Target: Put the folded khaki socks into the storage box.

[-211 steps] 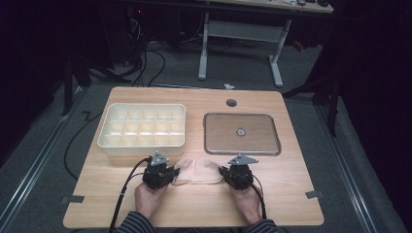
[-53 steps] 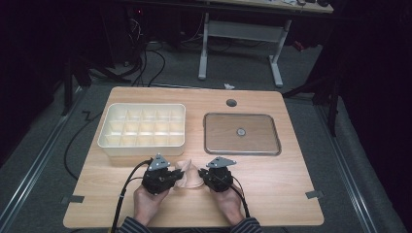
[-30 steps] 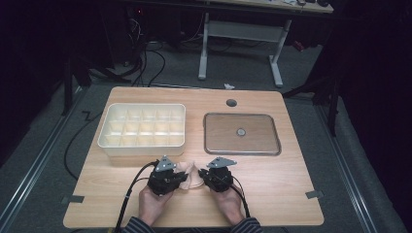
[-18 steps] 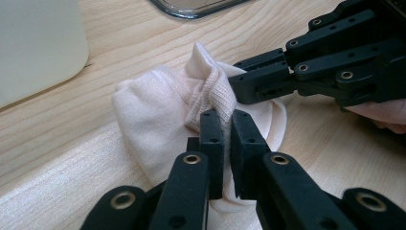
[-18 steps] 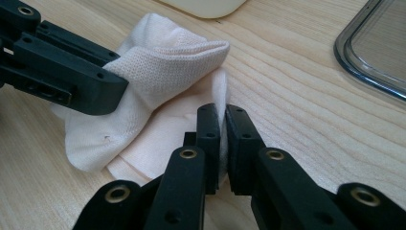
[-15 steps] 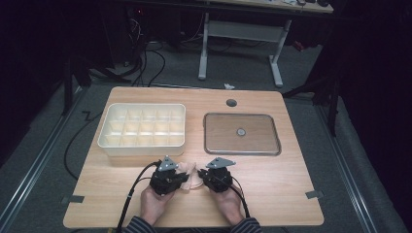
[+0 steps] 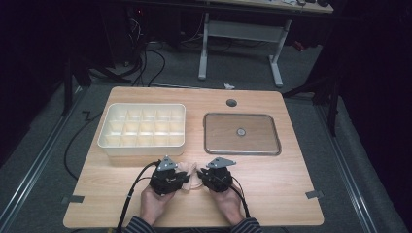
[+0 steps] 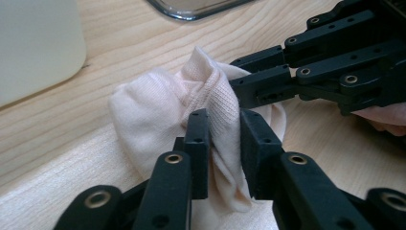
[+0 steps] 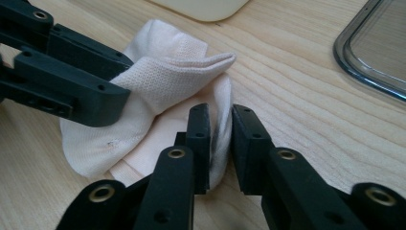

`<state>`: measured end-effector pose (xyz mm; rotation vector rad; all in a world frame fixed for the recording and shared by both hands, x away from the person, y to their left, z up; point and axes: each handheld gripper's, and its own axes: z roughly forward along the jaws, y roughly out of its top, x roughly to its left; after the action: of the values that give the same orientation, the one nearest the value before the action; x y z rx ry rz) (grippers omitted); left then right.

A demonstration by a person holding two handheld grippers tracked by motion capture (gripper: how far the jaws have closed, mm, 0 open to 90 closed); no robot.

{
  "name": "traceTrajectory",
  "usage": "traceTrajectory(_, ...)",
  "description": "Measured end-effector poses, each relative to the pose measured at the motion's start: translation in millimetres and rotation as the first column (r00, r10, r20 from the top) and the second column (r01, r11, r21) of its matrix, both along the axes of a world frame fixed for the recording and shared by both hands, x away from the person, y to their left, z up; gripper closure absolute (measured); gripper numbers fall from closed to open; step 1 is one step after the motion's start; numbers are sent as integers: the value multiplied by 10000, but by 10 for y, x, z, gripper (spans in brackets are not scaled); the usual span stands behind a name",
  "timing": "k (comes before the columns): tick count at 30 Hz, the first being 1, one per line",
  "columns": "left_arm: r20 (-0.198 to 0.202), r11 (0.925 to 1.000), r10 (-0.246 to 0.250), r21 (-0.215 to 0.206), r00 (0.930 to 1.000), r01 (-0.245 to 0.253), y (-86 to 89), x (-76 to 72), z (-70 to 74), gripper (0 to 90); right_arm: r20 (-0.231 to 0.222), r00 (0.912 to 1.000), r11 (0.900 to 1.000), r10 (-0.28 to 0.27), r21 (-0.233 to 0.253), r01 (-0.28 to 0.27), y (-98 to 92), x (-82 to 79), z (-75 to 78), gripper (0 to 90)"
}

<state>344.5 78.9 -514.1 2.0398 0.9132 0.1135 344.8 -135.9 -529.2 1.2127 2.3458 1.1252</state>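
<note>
High view: both tongs meet near the worktop's front edge over a bunched pale pink cloth. Left tongs pinch one fold of it; right tongs pinch another, jaws nearly together.

Dark room, grey floor, white-legged desk behind
</note>
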Motion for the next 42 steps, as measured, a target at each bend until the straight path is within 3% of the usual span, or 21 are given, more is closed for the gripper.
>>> traceTrajectory(3, 1, 9998, -1, -207, 10000, 1, 42, -13, 46, 675, 101, 9997, 9995, -243, 217, 241, -23, -26, 57, 685)
traceTrajectory(11, 66, 9979, 264, -590, 9996, -260, 134, -37, 142, 582, 325, 9980, 9980, -534, 360, 522, -106, -78, 177, 576)
traceTrajectory(16, 189, 9950, 678, -752, 9975, -662, 242, -54, 184, 552, 508, 9982, 9992, -332, 248, 319, -71, -112, 299, 525)
traceTrajectory(19, 152, 9941, 1017, -404, 9947, -1011, 290, -33, 163, 527, 575, 9982, 9997, -180, 182, 170, -9, -133, 370, 492)
traceTrajectory(22, -209, 9917, 1284, -14, 9915, -1284, 325, 24, 99, 480, 621, 9981, 9999, -15, 153, 5, 49, -135, 402, 464)
traceTrajectory(25, -304, 9902, 1396, -27, 9897, -1397, 340, 41, 44, 449, 554, 9985, 9999, 3, 150, -11, 89, -126, 409, 441)
traceTrajectory(36, -354, 9844, 1702, 521, 9848, -1682, 252, 73, -85, 426, 581, 9979, 9994, 276, -224, -264, 324, -90, 378, 330)
traceTrajectory(42, -258, 9840, 1701, 576, 9851, -1684, 238, 61, -78, 435, 476, 9988, 9970, 64, -772, -27, 409, -45, 268, 290)
